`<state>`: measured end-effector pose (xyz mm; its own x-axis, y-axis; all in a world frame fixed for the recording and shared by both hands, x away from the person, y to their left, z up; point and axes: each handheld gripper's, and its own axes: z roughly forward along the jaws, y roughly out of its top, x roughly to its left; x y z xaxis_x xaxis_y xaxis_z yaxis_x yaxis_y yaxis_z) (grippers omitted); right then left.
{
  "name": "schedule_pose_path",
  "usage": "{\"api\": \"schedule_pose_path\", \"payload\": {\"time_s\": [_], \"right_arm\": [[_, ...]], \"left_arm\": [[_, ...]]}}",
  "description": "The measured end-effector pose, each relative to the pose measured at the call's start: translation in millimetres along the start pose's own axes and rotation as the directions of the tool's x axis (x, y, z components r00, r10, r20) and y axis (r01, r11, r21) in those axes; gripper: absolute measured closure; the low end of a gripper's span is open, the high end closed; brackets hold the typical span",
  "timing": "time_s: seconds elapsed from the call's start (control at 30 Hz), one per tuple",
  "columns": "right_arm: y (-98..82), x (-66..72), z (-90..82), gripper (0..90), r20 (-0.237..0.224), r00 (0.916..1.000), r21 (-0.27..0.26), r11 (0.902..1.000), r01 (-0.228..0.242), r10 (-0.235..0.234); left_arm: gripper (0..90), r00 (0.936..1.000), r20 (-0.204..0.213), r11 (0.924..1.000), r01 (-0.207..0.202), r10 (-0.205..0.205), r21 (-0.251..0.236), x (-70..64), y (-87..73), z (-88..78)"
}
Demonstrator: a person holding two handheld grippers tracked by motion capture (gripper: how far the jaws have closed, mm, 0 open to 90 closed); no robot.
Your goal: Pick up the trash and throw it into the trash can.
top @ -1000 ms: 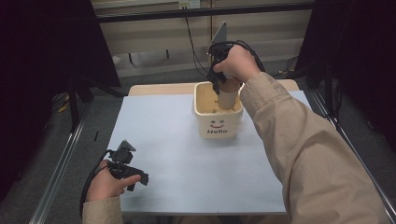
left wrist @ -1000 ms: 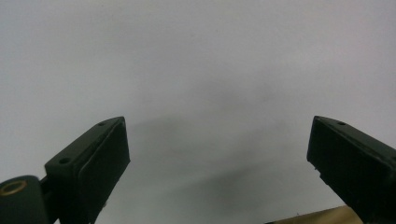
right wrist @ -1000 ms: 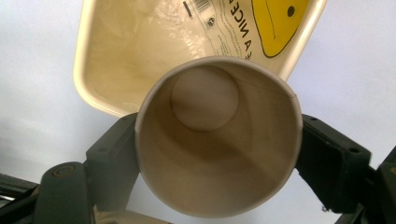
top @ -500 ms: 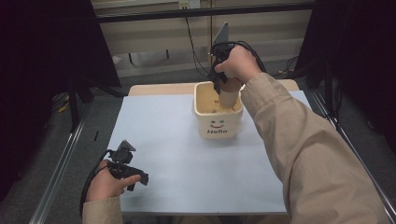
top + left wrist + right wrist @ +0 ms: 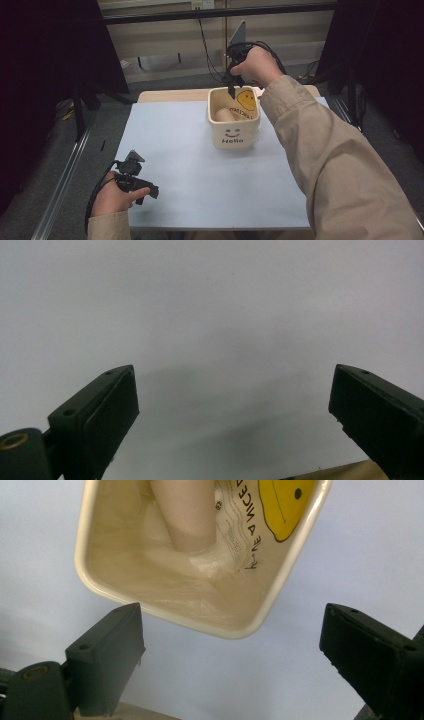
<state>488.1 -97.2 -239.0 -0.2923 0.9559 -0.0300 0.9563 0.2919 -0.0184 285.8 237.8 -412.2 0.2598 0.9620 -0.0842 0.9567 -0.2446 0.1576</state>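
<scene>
A cream square container point(image 5: 234, 134) with a smiling face and "Hello" on its front stands on the table, right of the middle. Inside it point(image 5: 115, 580) lie a beige cylinder point(image 5: 186, 515) and a clear packet with a yellow smiley point(image 5: 282, 500), which also shows from above point(image 5: 246, 100). My right gripper point(image 5: 233, 93) points down over the container's far rim. Its jaws have just been opening and stand wide point(image 5: 230, 617) with nothing between them. Near the table's front left corner my left gripper point(image 5: 149, 192) rests low and open point(image 5: 232, 377), holding nothing.
The pale blue-grey table top point(image 5: 175, 150) has free room to the left of and in front of the container. A wooden strip point(image 5: 170, 95) runs along the far edge. Dark frame rails point(image 5: 65, 175) and cables stand beyond the left side.
Both hands keep their places. The right gripper's jaws over the container look wider apart than in the earlier frames.
</scene>
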Motion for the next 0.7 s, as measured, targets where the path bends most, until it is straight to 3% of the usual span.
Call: {"api": "schedule_pose_path", "payload": {"time_s": [0.4, 0.7], "right_arm": [[-12.9, -15.4, -47.2, 9.3, -0.002, 0.9997, -0.04, 0.9989, -0.024, 0.024], [-19.5, -19.9, -71.4, 8.6, -0.007, 0.9998, -0.052, 0.9984, -0.021, 0.02]], "left_arm": [[5.6, 1.0, -0.002, 1.0, -0.001, 0.001, 0.001, -0.3, 0.0, -0.1], [5.6, 1.0, -0.005, 1.0, 0.002, -0.002, 0.001, 0.5, -0.4, 0.3]]}}
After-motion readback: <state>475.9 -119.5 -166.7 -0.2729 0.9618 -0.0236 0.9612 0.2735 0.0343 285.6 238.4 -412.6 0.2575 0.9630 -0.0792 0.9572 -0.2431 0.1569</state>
